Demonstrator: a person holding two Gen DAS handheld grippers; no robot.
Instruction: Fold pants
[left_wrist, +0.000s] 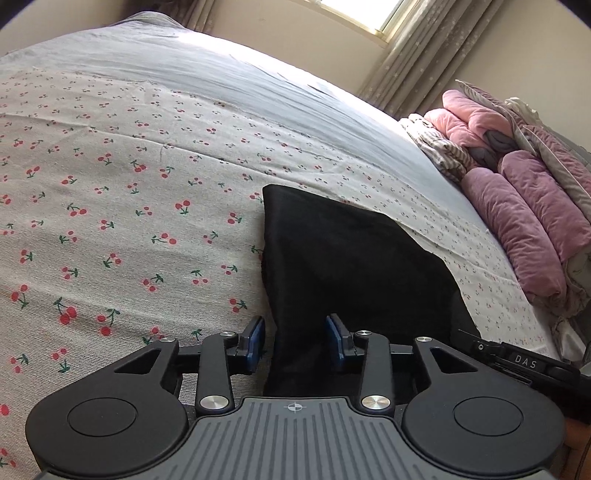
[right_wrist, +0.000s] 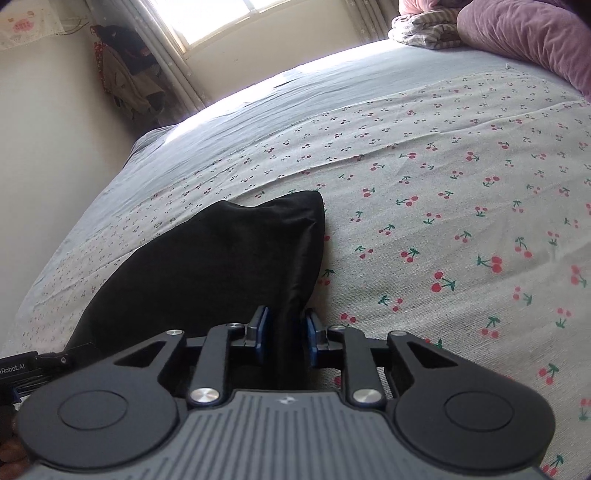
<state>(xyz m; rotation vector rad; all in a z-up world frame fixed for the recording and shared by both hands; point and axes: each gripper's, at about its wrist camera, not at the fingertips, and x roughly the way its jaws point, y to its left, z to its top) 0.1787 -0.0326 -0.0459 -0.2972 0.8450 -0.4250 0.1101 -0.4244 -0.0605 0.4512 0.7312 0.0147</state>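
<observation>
Right, black soft-fabric pants (left_wrist: 351, 258), matte and slightly fuzzy, already folded into a compact wedge-like bundle. They lie on the bed's white cherry-print sheet (left_wrist: 129, 221), at the near edge, running from both grippers out across the sheet. Far end in the left wrist view is a squared corner; in the right wrist view it ends in a rounded, slightly raised fold with soft creases along the right edge.

Left gripper (left_wrist: 295, 341): blue-padded fingers (left_wrist: 256, 339) part open, moderate gap. Pants edge runs between them, but the left pad sits over the sheet with a visible gap to the cloth, and the right pad lies over the black fabric. No pinch seen; pads not pressing together on it.

Right gripper (right_wrist: 286, 332): narrow gap, blue pads (right_wrist: 263, 328) clamped on a gathered ridge of the pants fabric, cloth bunched between both pads.

Each gripper's body shows at the edge of the other's view, so the two are close together at the same end of the bundle.

Surroundings: pink and mauve plush folded bedding (left_wrist: 517, 206) stacked at the bed's side, striped cloth (left_wrist: 443, 151) beside it, curtained window (right_wrist: 221, 18) beyond the bed.
</observation>
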